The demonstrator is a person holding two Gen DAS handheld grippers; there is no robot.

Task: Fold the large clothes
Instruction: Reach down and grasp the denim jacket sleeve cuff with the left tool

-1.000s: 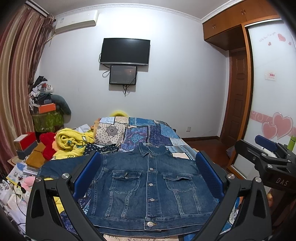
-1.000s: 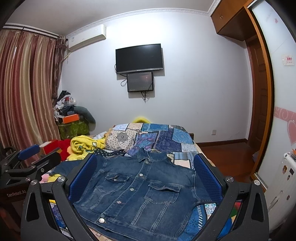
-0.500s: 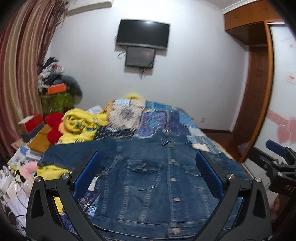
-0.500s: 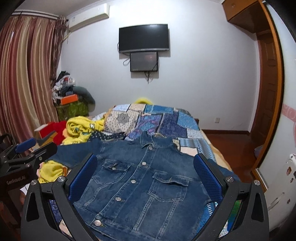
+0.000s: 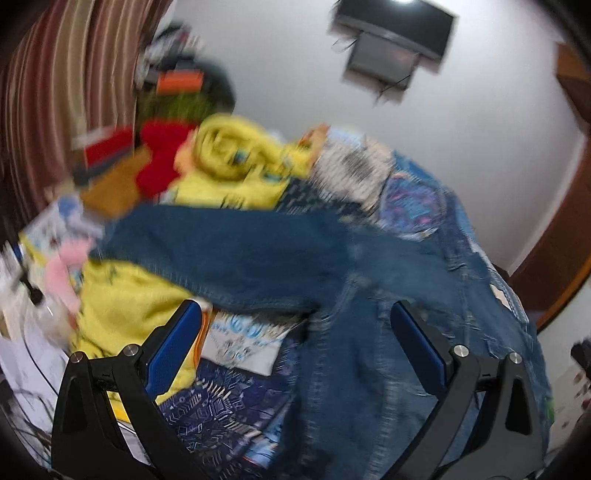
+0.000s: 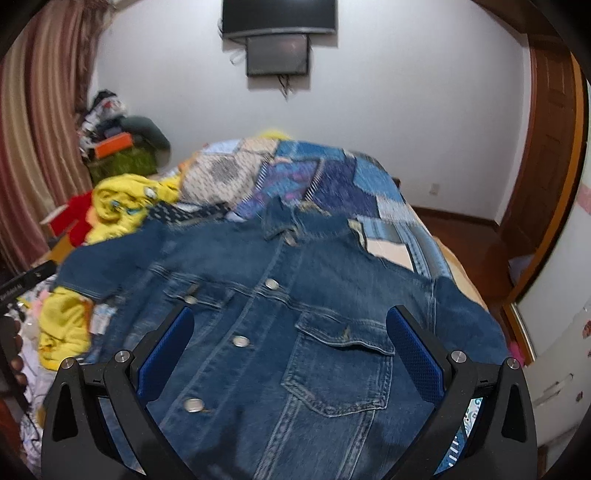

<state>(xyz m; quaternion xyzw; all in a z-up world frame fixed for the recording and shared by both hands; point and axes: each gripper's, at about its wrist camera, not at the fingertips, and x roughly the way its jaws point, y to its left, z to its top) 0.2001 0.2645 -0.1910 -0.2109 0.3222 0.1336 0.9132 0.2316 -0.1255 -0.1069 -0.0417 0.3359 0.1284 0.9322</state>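
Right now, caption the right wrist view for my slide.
Open right gripper above a buttoned denim jacket on a patchwork quilt.

The left wrist view is motion-blurred throughout: the blue denim jacket (image 5: 332, 280) loses its seams and buttons, and the yellow crumpled garment (image 5: 236, 155) and the clutter by the striped curtain (image 5: 55, 92) smear. In the right wrist view the jacket's hem is cut off by the lower edge, and the black wall-mounted television (image 6: 279, 16) is cropped at the top.
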